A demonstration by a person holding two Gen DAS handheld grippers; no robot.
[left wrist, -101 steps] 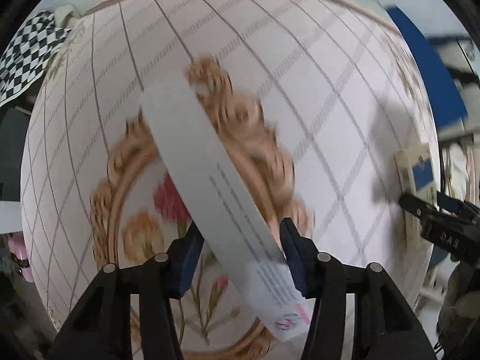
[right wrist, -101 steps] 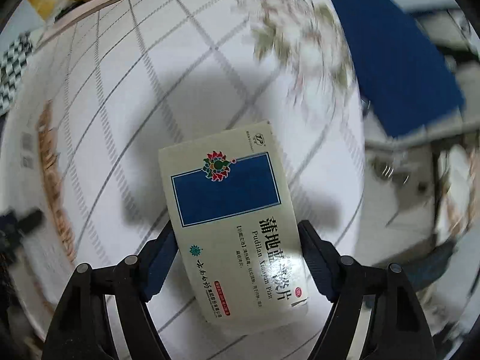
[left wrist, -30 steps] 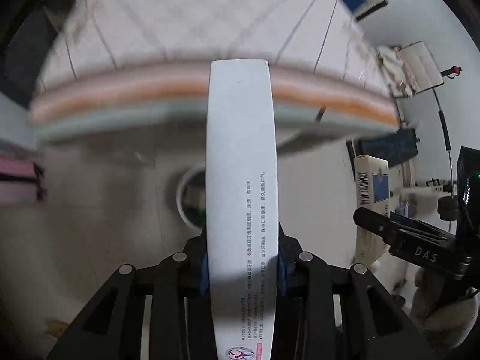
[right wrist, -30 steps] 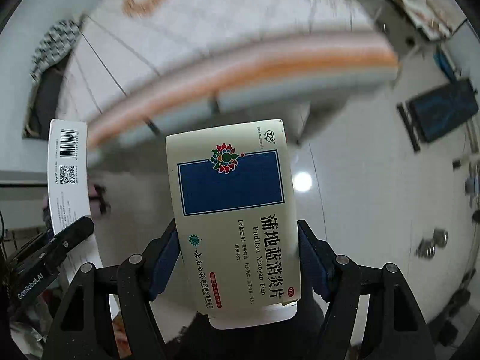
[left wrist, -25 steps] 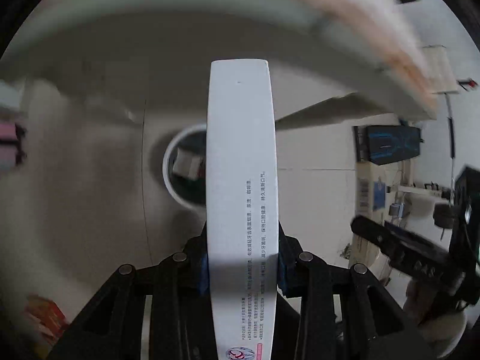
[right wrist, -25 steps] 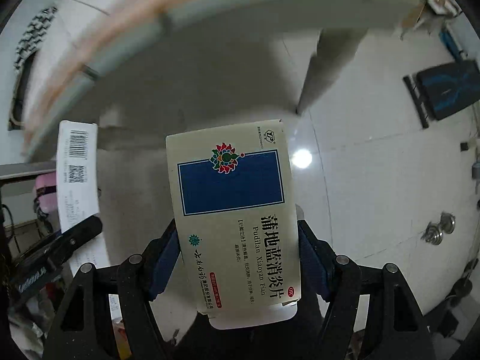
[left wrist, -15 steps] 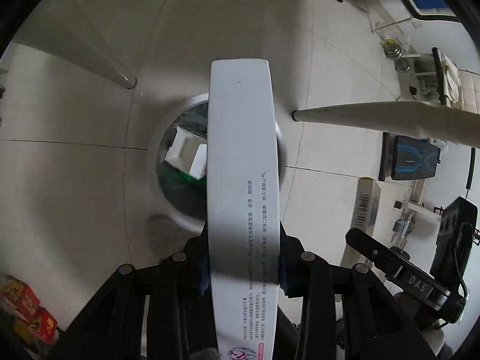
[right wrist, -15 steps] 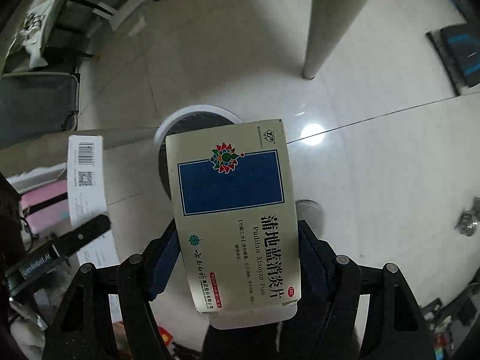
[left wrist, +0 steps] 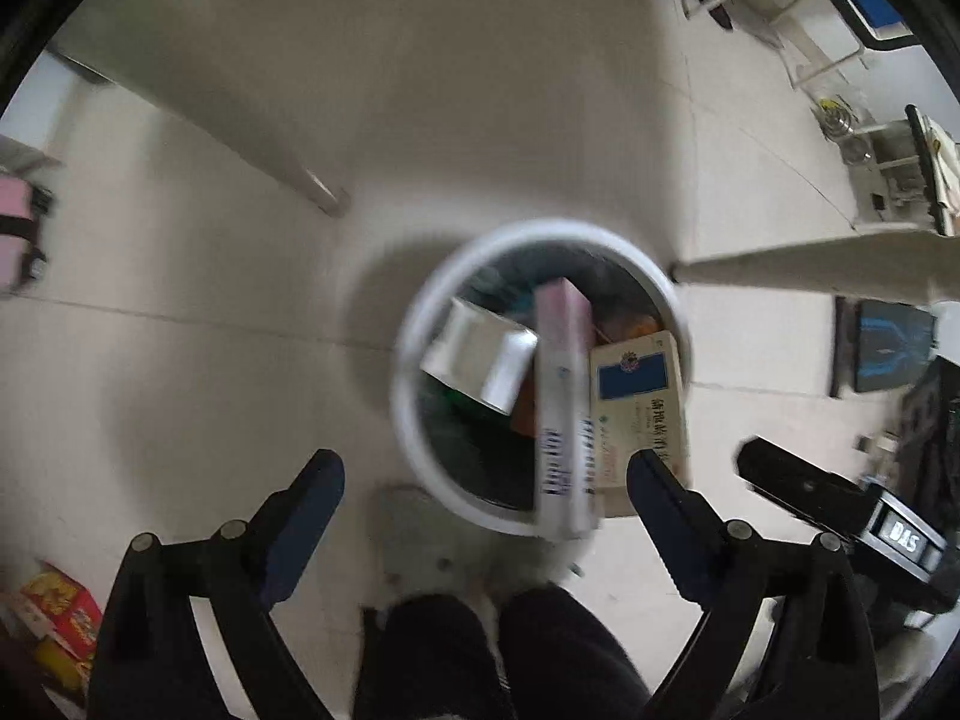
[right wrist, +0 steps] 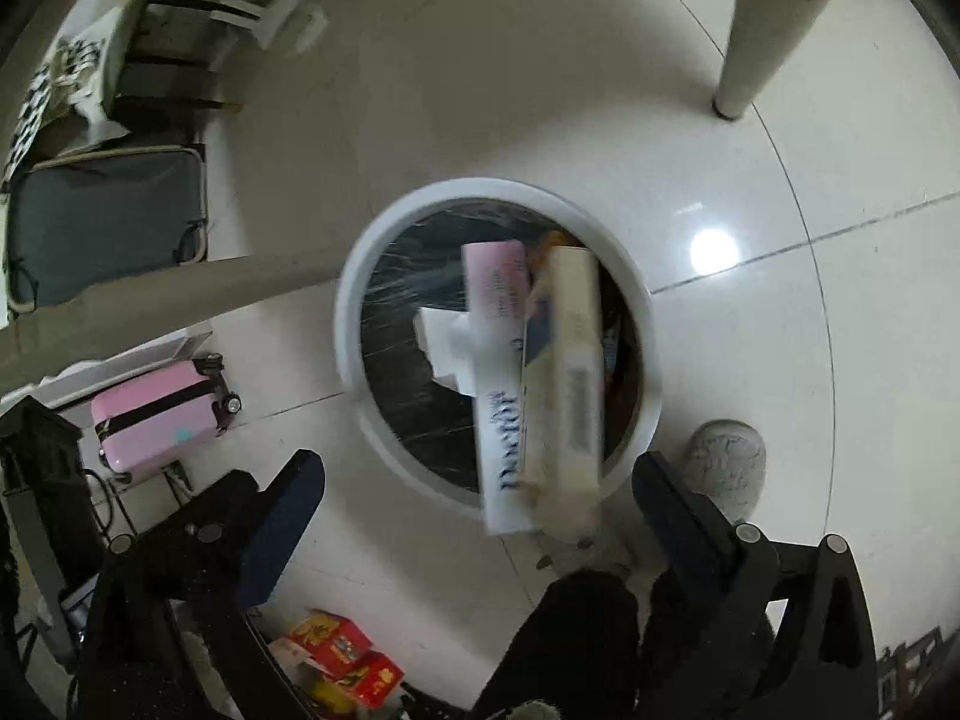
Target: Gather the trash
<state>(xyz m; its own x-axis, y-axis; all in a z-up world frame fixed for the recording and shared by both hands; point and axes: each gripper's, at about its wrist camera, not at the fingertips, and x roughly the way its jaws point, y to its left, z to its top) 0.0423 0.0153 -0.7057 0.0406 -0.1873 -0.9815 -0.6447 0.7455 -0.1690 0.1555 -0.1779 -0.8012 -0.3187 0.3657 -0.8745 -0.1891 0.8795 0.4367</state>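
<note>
A round white trash bin [left wrist: 420, 336] with a dark liner stands on the floor below both grippers; it also shows in the right wrist view [right wrist: 360, 276]. A long white and pink box [left wrist: 561, 408] and a cream medicine box with a blue panel [left wrist: 639, 414] are falling, blurred, over the bin's near rim. Both show in the right wrist view, the white one [right wrist: 495, 372] beside the cream one [right wrist: 570, 360]. Other boxes lie inside the bin. My left gripper [left wrist: 486, 480] is open and empty. My right gripper [right wrist: 480, 480] is open and empty.
Table legs [left wrist: 312, 180] [right wrist: 756, 30] stand beside the bin. A pink suitcase [right wrist: 156, 420], a grey bag [right wrist: 102, 222] and red boxes [right wrist: 342, 654] lie on the floor at the left. The person's legs [left wrist: 492, 654] and slipper [right wrist: 726, 468] are near the bin.
Both grippers have opened and let go of their boxes, which now drop toward the bin. The view has moved closer over the bin.
</note>
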